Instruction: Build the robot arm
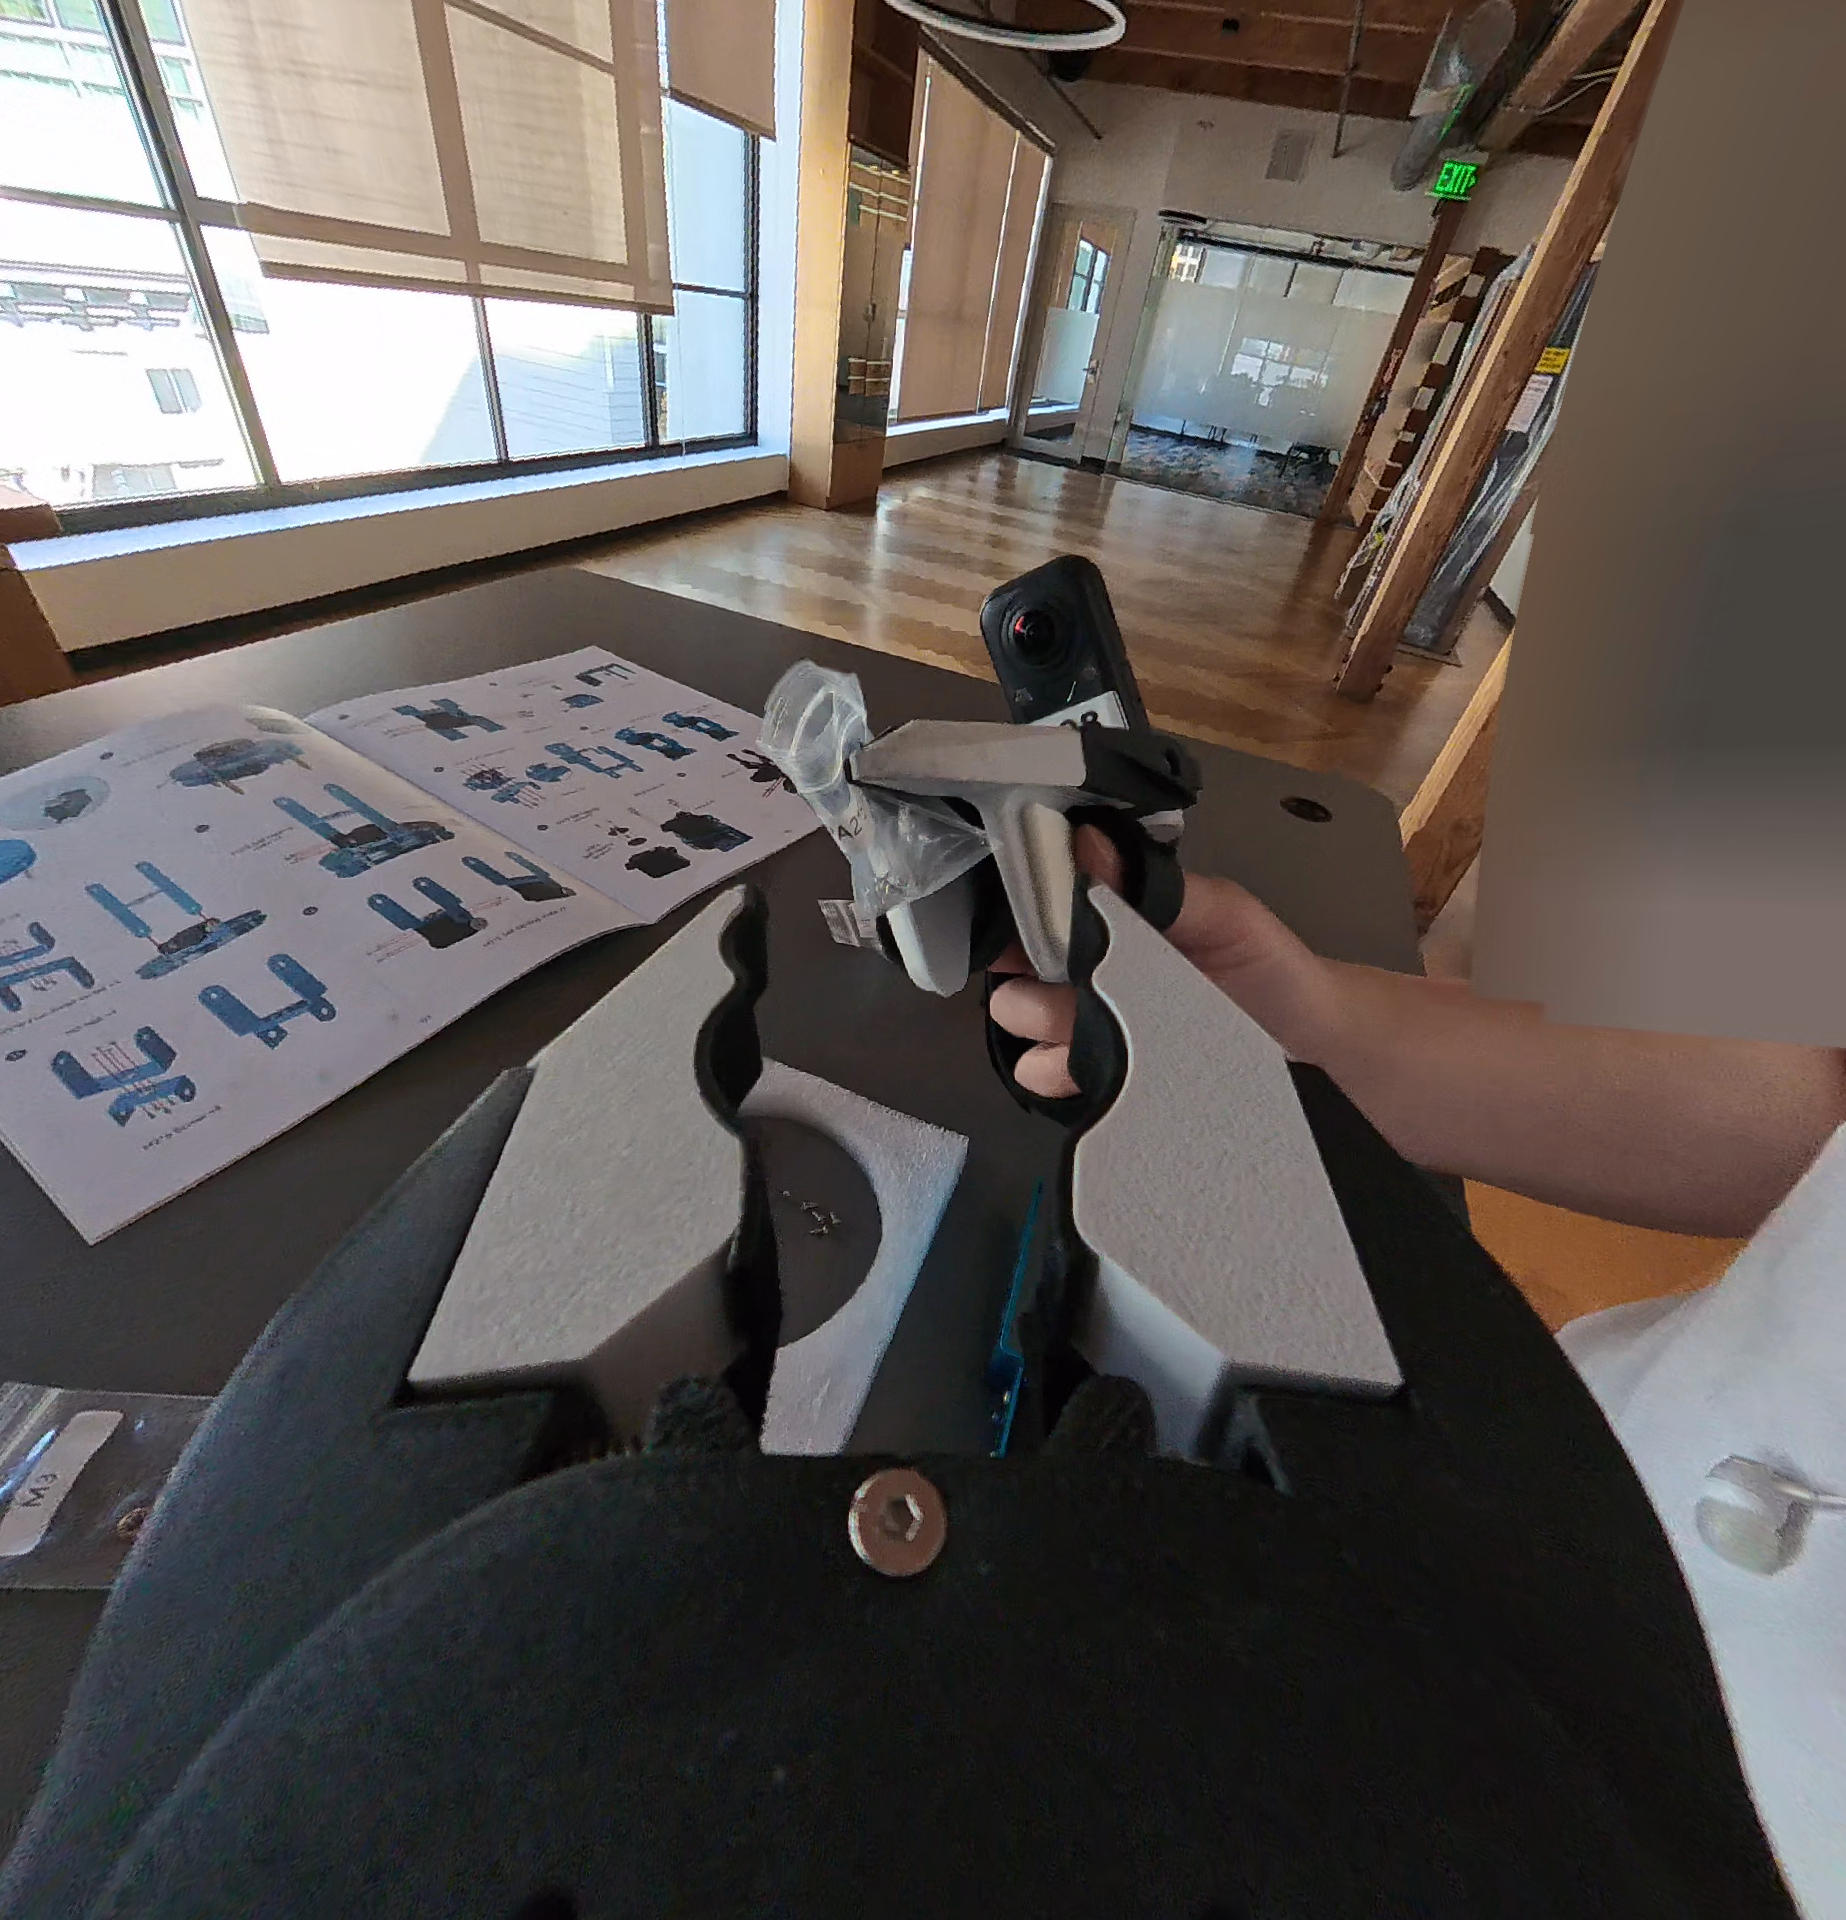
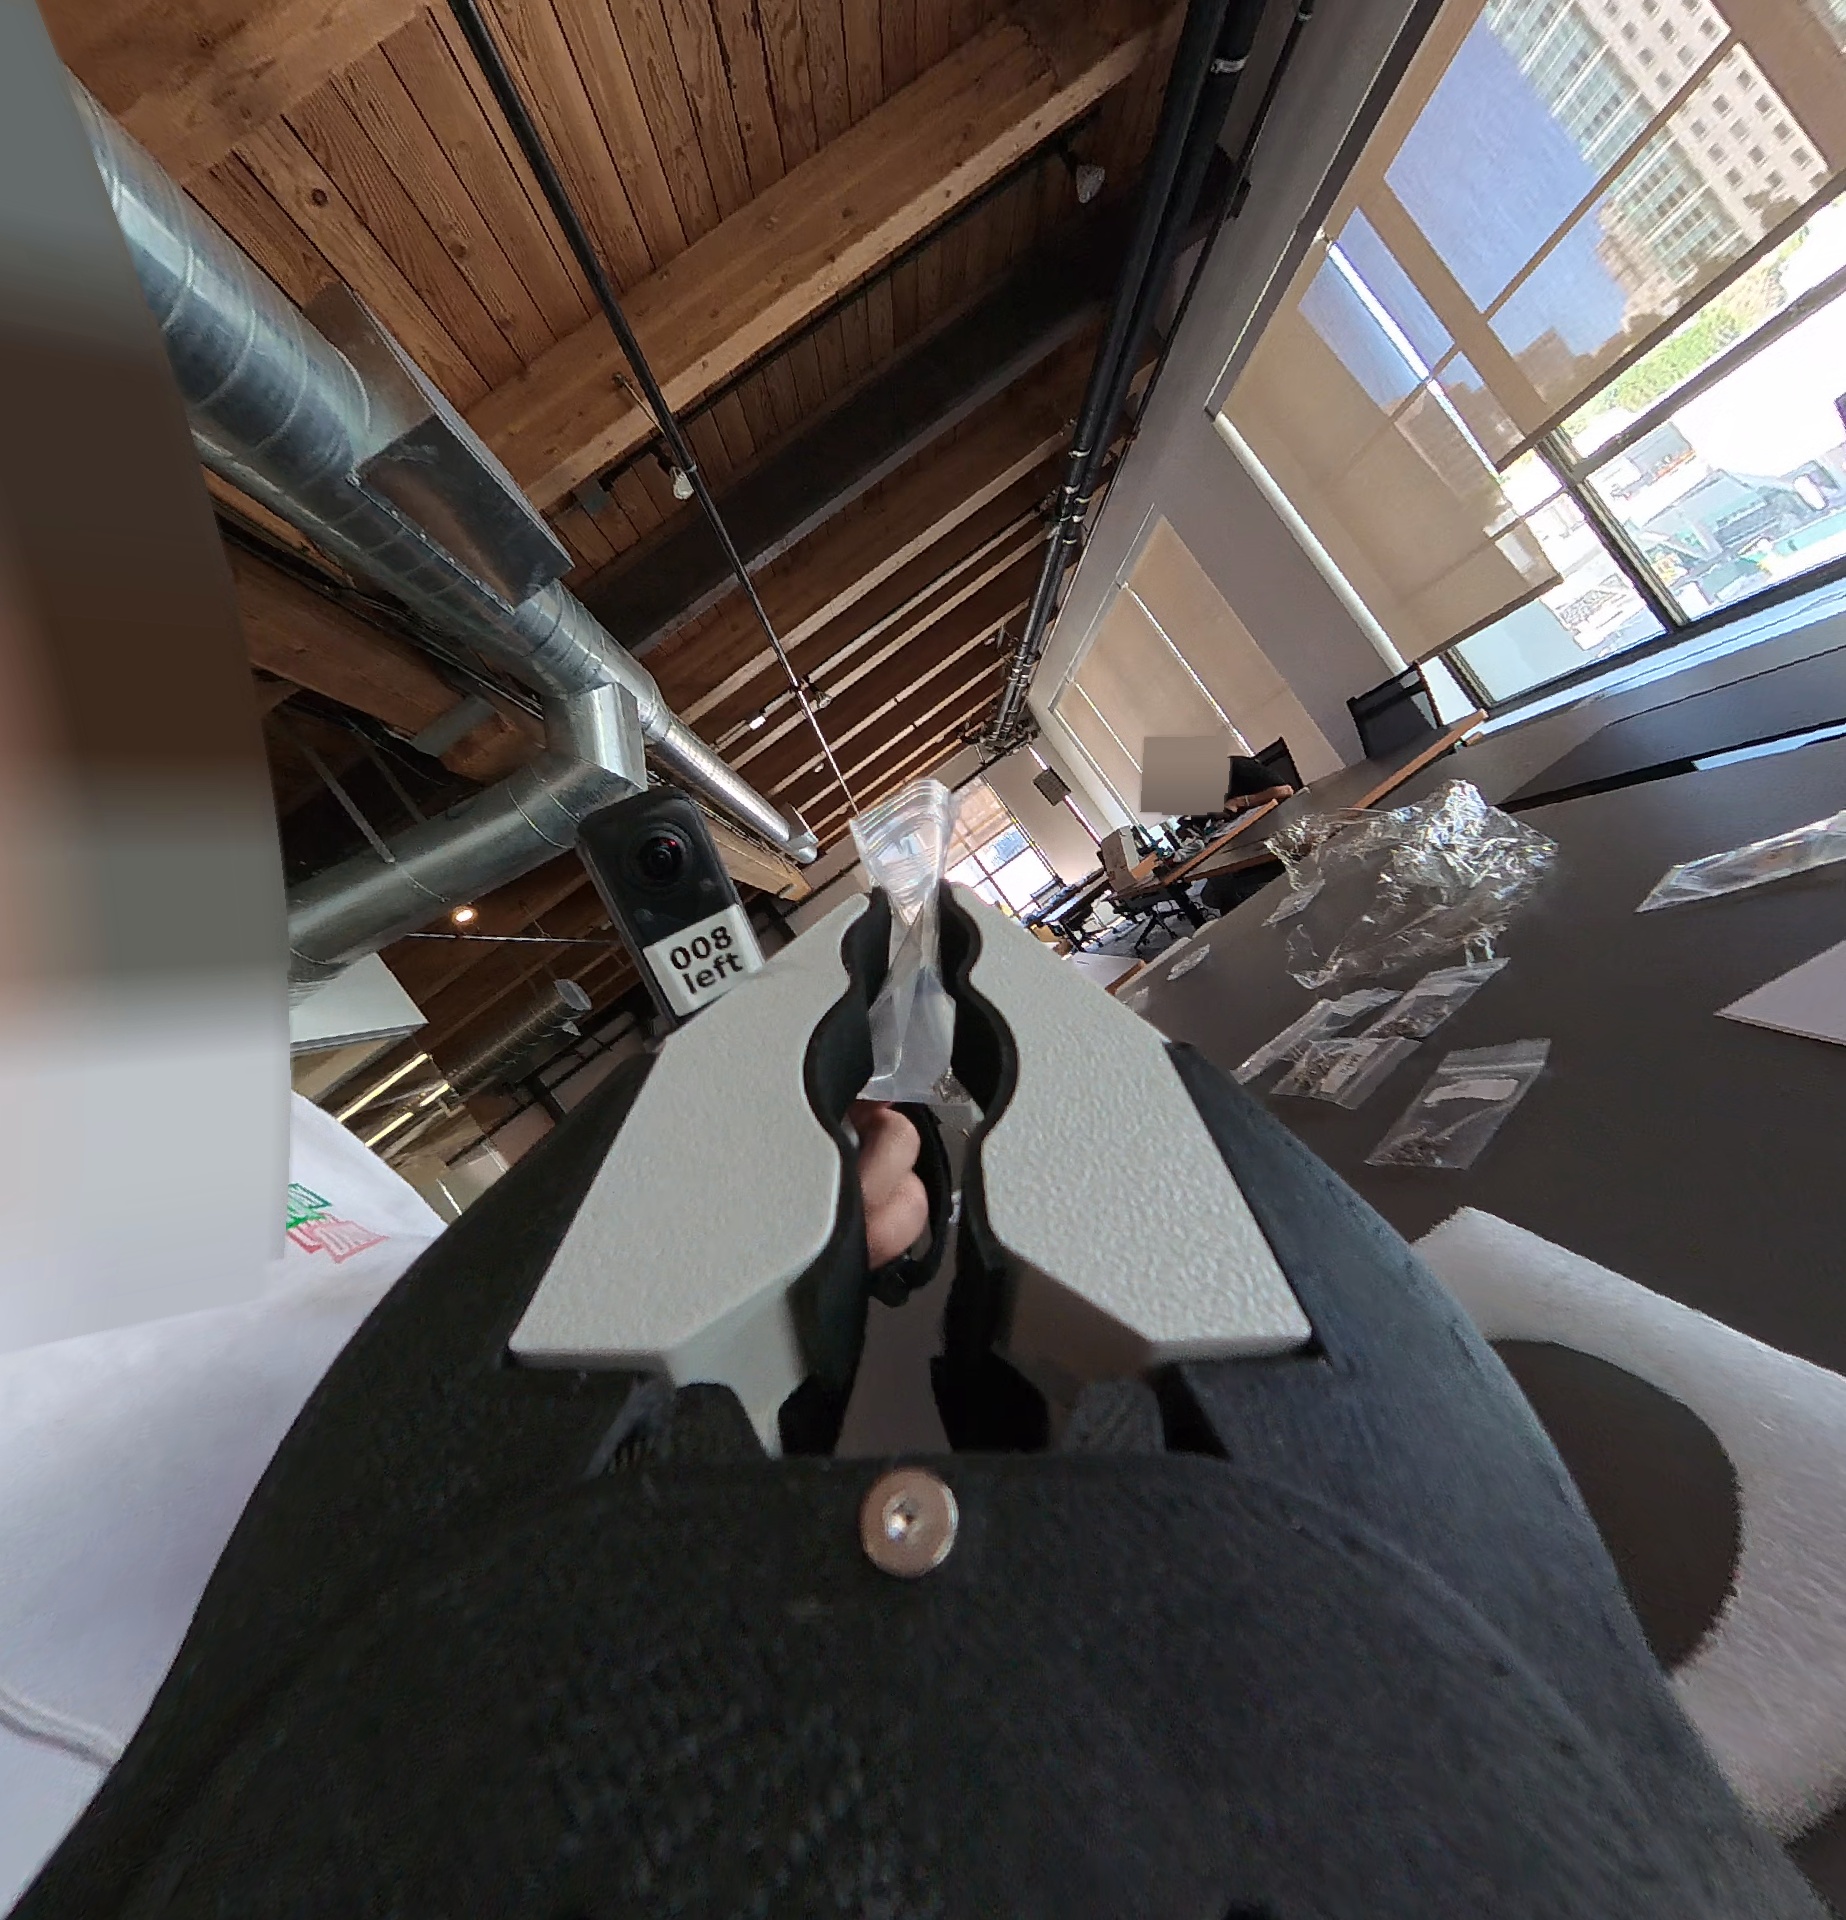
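Note:
My left gripper (image 1: 921, 914) is open and empty, its jaws wide apart above a white foam block (image 1: 877, 1164) with a round cutout. Several tiny screws (image 1: 815, 1218) lie in that cutout. A thin blue part (image 1: 1010, 1351) stands edge-on by my right-hand finger; I cannot tell whether it touches it. My right gripper (image 2: 908, 909) is shut on a small clear plastic bag (image 2: 906, 966), which sticks up past the fingertips. In the left wrist view that gripper (image 1: 960, 764) hangs just beyond my left fingertips, held by a hand (image 1: 1241, 956), with the bag (image 1: 831, 758) crumpled in it.
An open instruction booklet (image 1: 327, 883) lies on the dark table (image 1: 586, 623) to the left. A labelled zip bag (image 1: 46, 1475) lies near the front left. In the right wrist view, several small zip bags (image 2: 1459, 1101), crumpled clear plastic (image 2: 1418, 873) and the foam block (image 2: 1625, 1340) lie on the table. My two grippers' fingertips are within a few centimetres of each other. Both grippers' tips are roughly 15 cm from the white foam block (image 1: 877, 1164).

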Available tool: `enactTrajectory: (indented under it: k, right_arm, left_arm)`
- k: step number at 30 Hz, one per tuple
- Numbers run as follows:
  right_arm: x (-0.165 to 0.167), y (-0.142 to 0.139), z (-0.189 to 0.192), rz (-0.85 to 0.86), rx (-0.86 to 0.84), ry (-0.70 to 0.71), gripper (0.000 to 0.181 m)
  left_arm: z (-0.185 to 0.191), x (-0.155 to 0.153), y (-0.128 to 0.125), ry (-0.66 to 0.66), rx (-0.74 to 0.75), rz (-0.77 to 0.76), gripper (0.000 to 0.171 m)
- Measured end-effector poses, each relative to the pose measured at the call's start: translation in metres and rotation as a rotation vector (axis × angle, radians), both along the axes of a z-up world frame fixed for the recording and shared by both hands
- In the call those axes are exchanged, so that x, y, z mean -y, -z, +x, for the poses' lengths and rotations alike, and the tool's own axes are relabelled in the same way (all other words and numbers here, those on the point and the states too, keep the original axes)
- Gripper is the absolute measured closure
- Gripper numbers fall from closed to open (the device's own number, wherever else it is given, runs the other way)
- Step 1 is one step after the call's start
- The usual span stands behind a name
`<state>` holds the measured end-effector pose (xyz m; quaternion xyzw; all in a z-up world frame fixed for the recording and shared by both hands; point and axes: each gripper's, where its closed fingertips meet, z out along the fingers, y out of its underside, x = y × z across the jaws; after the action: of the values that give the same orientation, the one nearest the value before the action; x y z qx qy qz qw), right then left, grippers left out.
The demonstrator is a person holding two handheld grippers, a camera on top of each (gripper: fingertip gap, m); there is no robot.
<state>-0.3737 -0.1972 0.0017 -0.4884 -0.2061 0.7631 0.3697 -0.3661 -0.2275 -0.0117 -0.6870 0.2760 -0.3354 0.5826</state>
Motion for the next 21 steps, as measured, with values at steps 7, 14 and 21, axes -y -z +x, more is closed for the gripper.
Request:
enactTrajectory:
  k: [7,14,21]
  right_arm:
    - [0.018,-0.005,-0.020,-0.018,-0.013,-0.099,0.173]
    - [0.030,0.003,-0.035,-0.016,0.012,-0.175,0.172]
    - [0.024,0.015,-0.041,0.038,0.128,-0.193,0.157]
  left_arm:
    - [-0.005,-0.003,0.001,0.034,0.126,-0.049,0.128]
    - [-0.021,0.008,0.002,0.064,0.198,-0.052,0.163]
    - [-0.040,0.003,0.006,0.030,0.241,-0.069,0.168]
